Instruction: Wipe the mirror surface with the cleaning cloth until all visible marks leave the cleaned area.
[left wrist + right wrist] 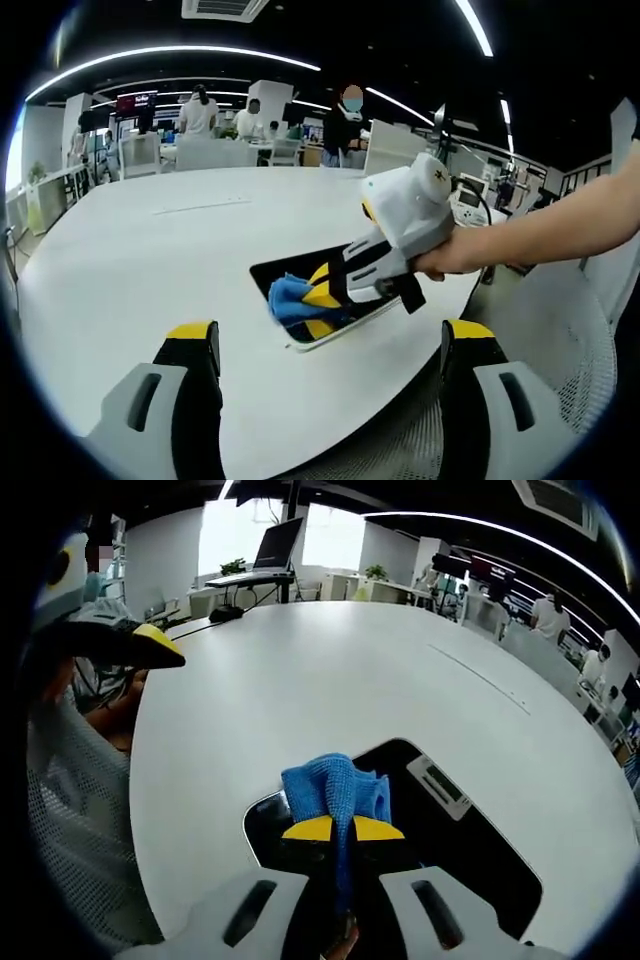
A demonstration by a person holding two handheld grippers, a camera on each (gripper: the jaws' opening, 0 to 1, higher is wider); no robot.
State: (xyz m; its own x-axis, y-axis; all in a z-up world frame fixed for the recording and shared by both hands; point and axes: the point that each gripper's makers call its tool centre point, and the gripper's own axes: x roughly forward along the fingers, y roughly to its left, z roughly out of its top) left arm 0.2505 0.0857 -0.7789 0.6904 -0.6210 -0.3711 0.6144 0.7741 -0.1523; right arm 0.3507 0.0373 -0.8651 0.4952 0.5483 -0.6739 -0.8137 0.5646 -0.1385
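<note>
Wiping under way, by the look of it. Mirror (335,325) lies flat on the white table (150,260), near the edge where the person stands; it reads dark because it reflects the black ceiling. Right gripper (322,298) is held down over it by the person's hand (445,262), its yellow-tipped jaws closed together on the blue cleaning cloth (290,298). In the right gripper view the same grip is plain: cloth (335,790) bunched and pinched between the jaws of the right gripper (343,829), with the wad pressed on or just above the glass (460,850) toward one end of the mirror. Contact itself I cannot confirm — the cloth hides the spot beneath it. Left gripper (325,340) hangs apart from the work, jaws spread wide and holding nothing, short of the mirror over bare table. Progress, as a judgement only: cloth is in hand and on station, so the pickup step is done; the wiping is somewhere in its course. The uncovered glass shows reflections of a ceiling fixture and no smear I can make out, but the fisheye is too coarse to call it clean. Left to do: cover the remaining length of the mirror — then check. Mirror and cloth both sit well within the workspace.
</note>
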